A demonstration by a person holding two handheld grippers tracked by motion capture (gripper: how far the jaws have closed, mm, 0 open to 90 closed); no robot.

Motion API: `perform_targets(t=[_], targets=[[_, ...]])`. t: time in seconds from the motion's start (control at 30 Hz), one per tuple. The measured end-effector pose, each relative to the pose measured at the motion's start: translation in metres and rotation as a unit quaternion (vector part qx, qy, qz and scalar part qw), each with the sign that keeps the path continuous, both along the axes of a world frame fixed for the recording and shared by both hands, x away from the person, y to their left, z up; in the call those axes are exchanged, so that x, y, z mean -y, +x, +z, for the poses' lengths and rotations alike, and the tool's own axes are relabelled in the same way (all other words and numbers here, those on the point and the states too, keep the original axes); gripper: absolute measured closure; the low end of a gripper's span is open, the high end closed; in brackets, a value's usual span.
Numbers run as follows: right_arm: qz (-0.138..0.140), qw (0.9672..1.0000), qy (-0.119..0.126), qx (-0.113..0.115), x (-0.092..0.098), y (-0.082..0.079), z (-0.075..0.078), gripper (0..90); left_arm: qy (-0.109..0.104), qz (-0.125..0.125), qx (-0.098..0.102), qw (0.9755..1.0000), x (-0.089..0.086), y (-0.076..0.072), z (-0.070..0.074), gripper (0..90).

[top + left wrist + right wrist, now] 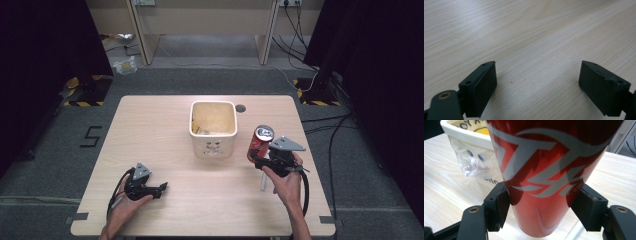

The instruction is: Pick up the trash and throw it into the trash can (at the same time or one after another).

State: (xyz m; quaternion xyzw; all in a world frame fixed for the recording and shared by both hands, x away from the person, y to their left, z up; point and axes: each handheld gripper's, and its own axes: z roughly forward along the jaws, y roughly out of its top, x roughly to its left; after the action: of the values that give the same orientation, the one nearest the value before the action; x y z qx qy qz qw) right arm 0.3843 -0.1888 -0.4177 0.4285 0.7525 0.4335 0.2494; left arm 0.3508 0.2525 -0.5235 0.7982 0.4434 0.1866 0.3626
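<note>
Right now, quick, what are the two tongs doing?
Left tongs: open, holding nothing, just above the table.
Right tongs: closed on the red can, beside the white bin.

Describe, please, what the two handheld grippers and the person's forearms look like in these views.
Both the left gripper and the right gripper are black, two-jawed tools, each topped with a grey three-cornered plate. Black cables loop back from them along the wrists. Up close, the jaws carry flat, dark rectangular pads with small screw holes, and brass-coloured pivot rings sit at the linkages. The forearms are bare, with no sleeves visible.
</note>
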Motion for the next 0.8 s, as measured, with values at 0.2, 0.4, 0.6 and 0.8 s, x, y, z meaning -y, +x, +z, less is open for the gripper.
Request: perform_targets(t=[0.2,0.4,0.6,0.8], targets=[[0.000,1.0000,0.008,0.003,0.001,0.005,0.015,34.2,0.000,0.000,0.000,1.0000,0.000,0.000,0.000,14.2],[0.007,1.0000,0.002,0.000,-0.001,0.010,0.029,34.2,-0.001,0.000,0.000,1.0000,0.000,0.000,0.000,14.2],[0.013,0.9999,0.006,0.006,-0.004,0.015,0.041,34.2,-0.001,0.001,0.000,1.0000,0.000,0.000,0.000,14.2],[0.015,0.9998,0.010,0.010,-0.006,0.019,0.053,34.2,0.000,0.000,0.000,1.0000,0.000,0.000,0.000,14.2]])
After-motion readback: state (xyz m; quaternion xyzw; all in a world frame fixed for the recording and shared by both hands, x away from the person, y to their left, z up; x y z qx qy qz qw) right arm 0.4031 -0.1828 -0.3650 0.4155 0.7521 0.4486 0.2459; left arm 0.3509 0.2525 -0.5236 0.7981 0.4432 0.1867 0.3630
